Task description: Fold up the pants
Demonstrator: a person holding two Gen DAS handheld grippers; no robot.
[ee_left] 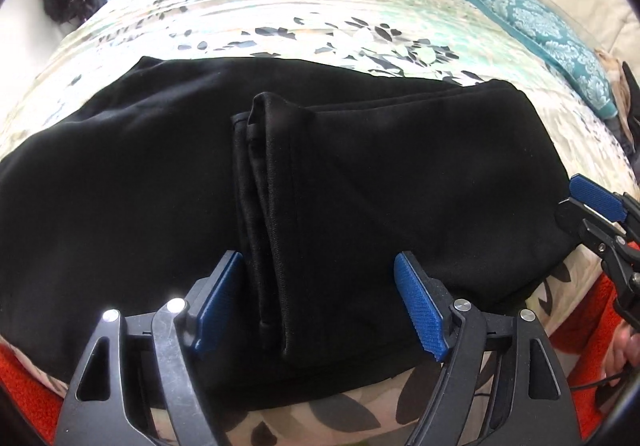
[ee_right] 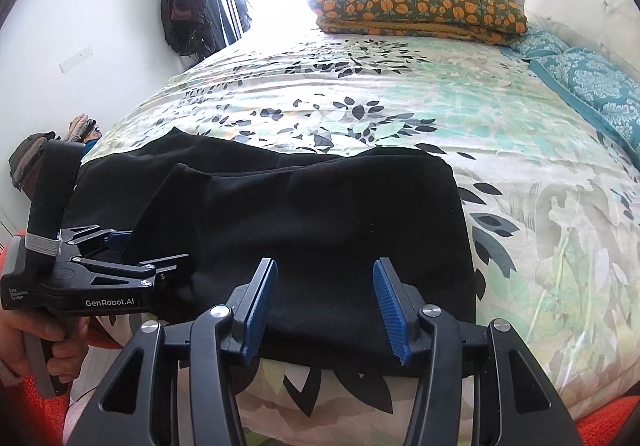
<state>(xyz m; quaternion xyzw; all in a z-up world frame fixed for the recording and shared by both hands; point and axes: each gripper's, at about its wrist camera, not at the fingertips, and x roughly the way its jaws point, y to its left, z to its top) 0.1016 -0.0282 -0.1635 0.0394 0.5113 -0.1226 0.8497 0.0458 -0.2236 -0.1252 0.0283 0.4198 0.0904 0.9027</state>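
Note:
Black pants (ee_left: 168, 173) lie folded over on the floral bedspread (ee_left: 280, 17) near the bed's front edge; they also show in the right wrist view (ee_right: 320, 213). A folded layer with hem edges (ee_left: 264, 173) lies on top. My left gripper (ee_left: 320, 286) is open, its blue pads either side of the folded edge, empty. My right gripper (ee_right: 324, 294) is open over the near right part of the pants, empty. The right gripper's blue pad (ee_left: 596, 197) shows at the right edge of the left view. The left gripper (ee_right: 132, 246) shows at the pants' left end.
An orange-flowered pillow (ee_right: 420, 5) lies at the bed's far end. Teal patterned pillows (ee_right: 600, 85) and a white headboard (ee_right: 580, 9) are on the right. Dark clothes (ee_right: 184, 1) hang by the window. Orange rug (ee_right: 40, 418) is on the floor below.

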